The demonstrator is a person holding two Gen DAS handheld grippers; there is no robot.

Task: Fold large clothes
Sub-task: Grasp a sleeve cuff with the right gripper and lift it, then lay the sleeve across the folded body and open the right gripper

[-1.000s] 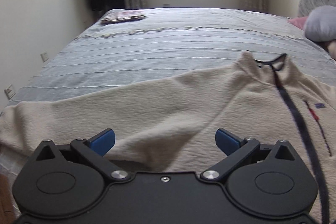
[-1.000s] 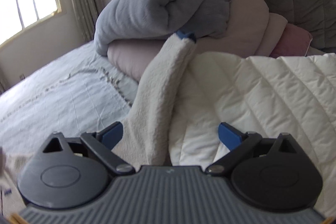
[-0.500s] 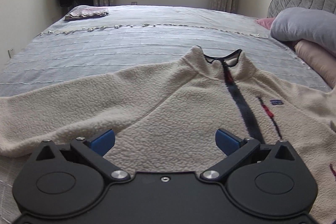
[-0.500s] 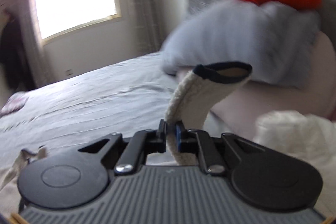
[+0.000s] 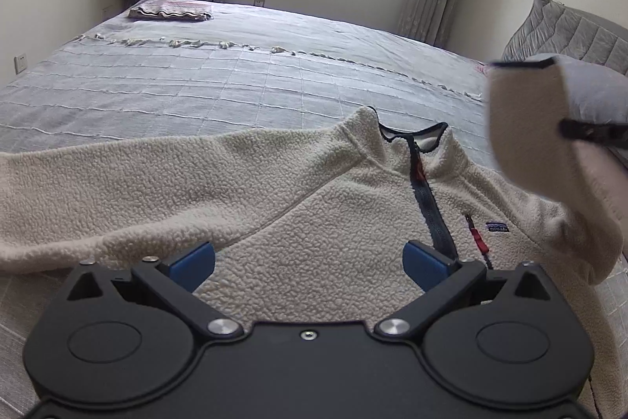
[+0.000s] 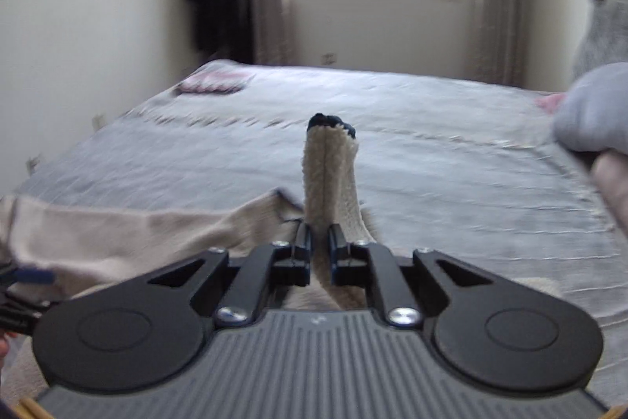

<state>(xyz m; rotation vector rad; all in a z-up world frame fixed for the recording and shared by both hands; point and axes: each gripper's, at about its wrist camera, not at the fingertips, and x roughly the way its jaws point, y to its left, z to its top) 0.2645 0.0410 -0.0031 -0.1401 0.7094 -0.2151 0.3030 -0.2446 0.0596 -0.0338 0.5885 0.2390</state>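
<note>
- Fleece pullover [image 5: 322, 222]: cream, dark zip and collar trim; spread front-up on the grey bedspread [image 5: 235, 85], lower centre of the left wrist view.
- Sleeve [image 6: 331, 179]: lifted, cuff standing upright at centre of the right wrist view.
- Right gripper [image 6: 320, 254]: jaws clenched on the sleeve.
- Left gripper [image 5: 310, 262]: jaws released, spread wide over the pullover's chest, gripping nothing.
- Folded cloth [image 5: 170, 11]: upper left, far end of bed.

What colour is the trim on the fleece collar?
Dark navy trim on the cream fleece, clearest in the left wrist view.
</note>
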